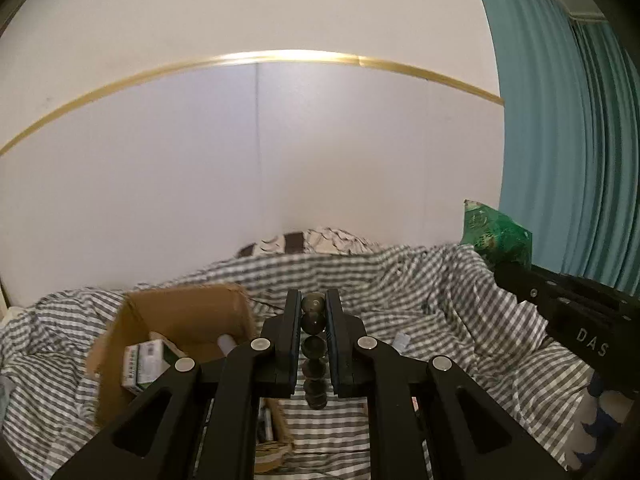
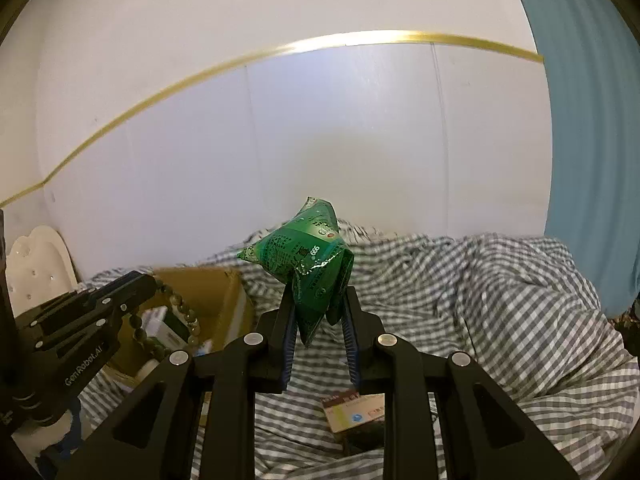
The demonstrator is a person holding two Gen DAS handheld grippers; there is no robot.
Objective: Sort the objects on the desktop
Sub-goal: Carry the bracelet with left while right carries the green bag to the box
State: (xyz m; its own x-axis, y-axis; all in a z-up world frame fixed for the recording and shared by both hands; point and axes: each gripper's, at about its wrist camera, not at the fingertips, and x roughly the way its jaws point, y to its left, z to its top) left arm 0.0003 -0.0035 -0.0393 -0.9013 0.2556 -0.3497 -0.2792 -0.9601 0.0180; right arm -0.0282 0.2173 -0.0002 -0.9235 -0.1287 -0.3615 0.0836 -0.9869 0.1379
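Rumpled checked bedsheet below: left claw pinches bead string, right claw grips green packet by its crumpled corner; either could slip short of the cardboard box.

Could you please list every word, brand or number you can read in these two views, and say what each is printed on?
"DAS": on the body of the right gripper, cut off at the frame edge.
"GenRobot.AI": on the body of the left gripper.
"666": as it appears, on the green packet; the rest is too small.
Print on the boxes in the cardboard box and on the card: blurred, unreadable.
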